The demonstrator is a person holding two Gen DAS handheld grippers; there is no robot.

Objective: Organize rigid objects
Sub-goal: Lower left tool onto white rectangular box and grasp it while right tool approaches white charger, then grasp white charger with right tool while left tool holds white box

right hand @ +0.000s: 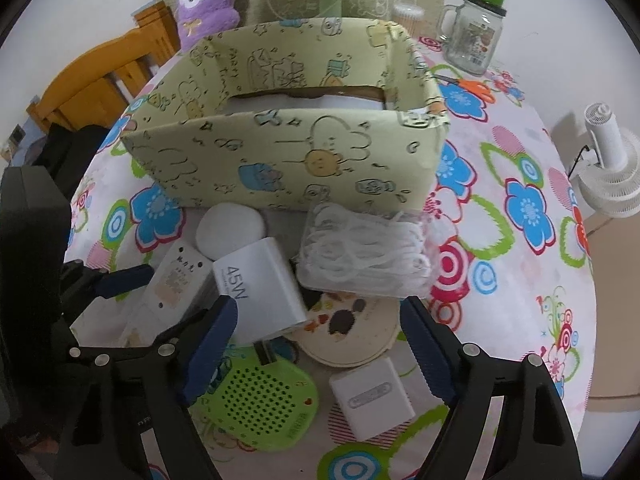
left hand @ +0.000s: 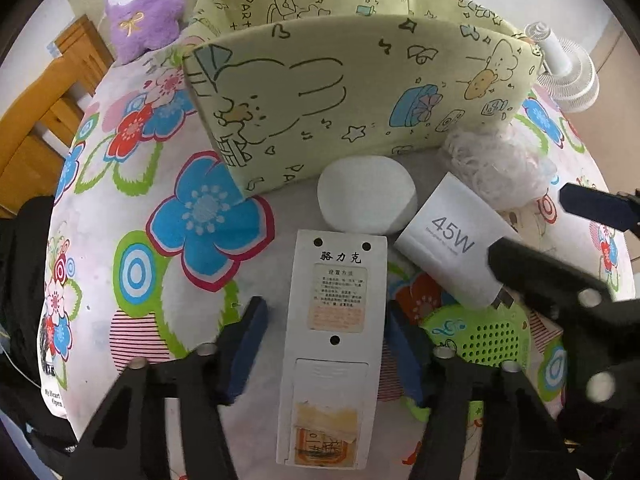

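Observation:
A long white remote-like device (left hand: 334,344) lies on the flowered tablecloth between the fingers of my open left gripper (left hand: 324,344), which straddles it; it also shows in the right wrist view (right hand: 176,280). Beside it lie a white 45W charger (left hand: 452,248) (right hand: 260,292), a white round object (left hand: 366,196) (right hand: 230,230), a green perforated disc (left hand: 484,336) (right hand: 260,404), a small white plug cube (right hand: 372,398), a round cream lid (right hand: 352,328) and a clear box of white loops (right hand: 364,250). My right gripper (right hand: 320,344) is open above the charger and lid. The yellow patterned box (left hand: 352,92) (right hand: 288,160) stands behind.
A purple plush toy (left hand: 140,8) (right hand: 206,0), a glass jar with green lid (right hand: 476,24), orange scissors (right hand: 472,84) and a white fan (right hand: 612,164) stand around the box. A wooden chair (left hand: 48,112) is at the table's left edge.

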